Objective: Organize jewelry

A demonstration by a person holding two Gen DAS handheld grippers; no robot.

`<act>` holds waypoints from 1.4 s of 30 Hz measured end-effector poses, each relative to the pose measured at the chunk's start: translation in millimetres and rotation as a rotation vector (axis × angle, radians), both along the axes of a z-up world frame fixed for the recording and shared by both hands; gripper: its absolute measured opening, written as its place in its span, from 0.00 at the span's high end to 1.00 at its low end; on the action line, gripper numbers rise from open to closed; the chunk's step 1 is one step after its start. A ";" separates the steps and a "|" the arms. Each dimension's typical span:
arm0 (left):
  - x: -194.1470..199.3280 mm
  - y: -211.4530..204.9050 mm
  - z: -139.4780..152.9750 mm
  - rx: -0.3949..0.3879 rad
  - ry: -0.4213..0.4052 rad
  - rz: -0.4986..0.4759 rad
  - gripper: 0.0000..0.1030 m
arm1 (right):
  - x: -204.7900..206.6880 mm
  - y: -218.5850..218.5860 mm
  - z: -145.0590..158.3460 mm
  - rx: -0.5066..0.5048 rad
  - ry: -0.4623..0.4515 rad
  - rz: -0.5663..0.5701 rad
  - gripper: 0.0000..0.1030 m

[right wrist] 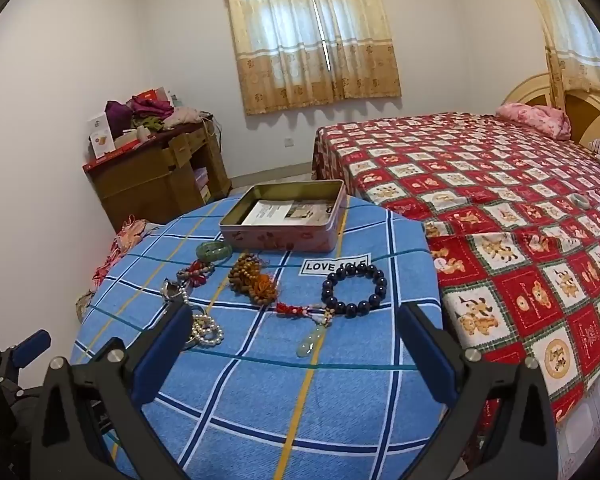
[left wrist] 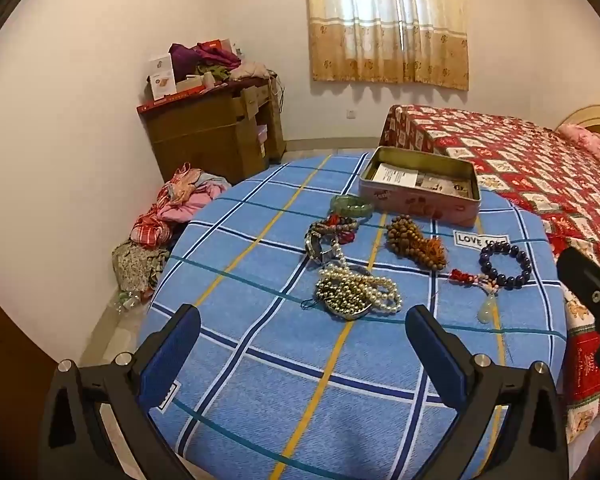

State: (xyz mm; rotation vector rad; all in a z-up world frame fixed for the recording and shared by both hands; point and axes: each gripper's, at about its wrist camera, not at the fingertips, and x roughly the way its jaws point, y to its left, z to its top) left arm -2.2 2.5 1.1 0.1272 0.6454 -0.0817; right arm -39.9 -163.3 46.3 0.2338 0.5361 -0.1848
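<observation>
The left gripper (left wrist: 302,344) hung above the near part of the counter (left wrist: 260,380), which was covered in a blue checked cloth, and its fingers (left wrist: 170,354) stood wide apart with nothing between them. The right gripper (right wrist: 296,344) hovered beside it in the same way, fingers (right wrist: 430,346) spread wide and empty. The jewelry lay loose on the cloth beyond both grippers: a heap of pearl strands (left wrist: 358,290) nearest the left gripper, a green bangle (left wrist: 351,204) farther back, brown wooden beads (left wrist: 414,242) in the middle, a dark blue bead bracelet (right wrist: 354,288) toward the bed side, and a pale jade pendant (right wrist: 309,342) on a red cord just beside that bracelet. An open pink tin box (right wrist: 284,216) sat at the far edge of the counter, with papers lying inside it. A bed (right wrist: 500,208) with a red patterned cover stood just beyond the counter.
</observation>
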 end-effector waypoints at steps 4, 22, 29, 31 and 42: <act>-2.6 -0.1 3.2 -0.004 -0.015 0.000 0.01 | -0.3 -0.8 2.6 -0.007 -0.006 -0.007 0.00; -3.2 -0.5 4.2 -0.007 -0.015 0.003 0.01 | -3.1 -0.8 4.0 -0.008 -0.011 -0.012 0.00; -3.1 1.6 3.5 -0.007 -0.015 0.005 0.01 | -2.8 -0.6 3.9 -0.006 -0.009 -0.012 0.00; -3.0 1.9 3.3 -0.007 -0.014 0.004 0.01 | -2.8 -0.1 3.9 -0.005 -0.008 -0.012 0.00; -0.6 4.5 2.6 -0.006 -0.006 0.006 0.01 | 0.5 2.0 1.1 -0.003 0.002 -0.005 0.00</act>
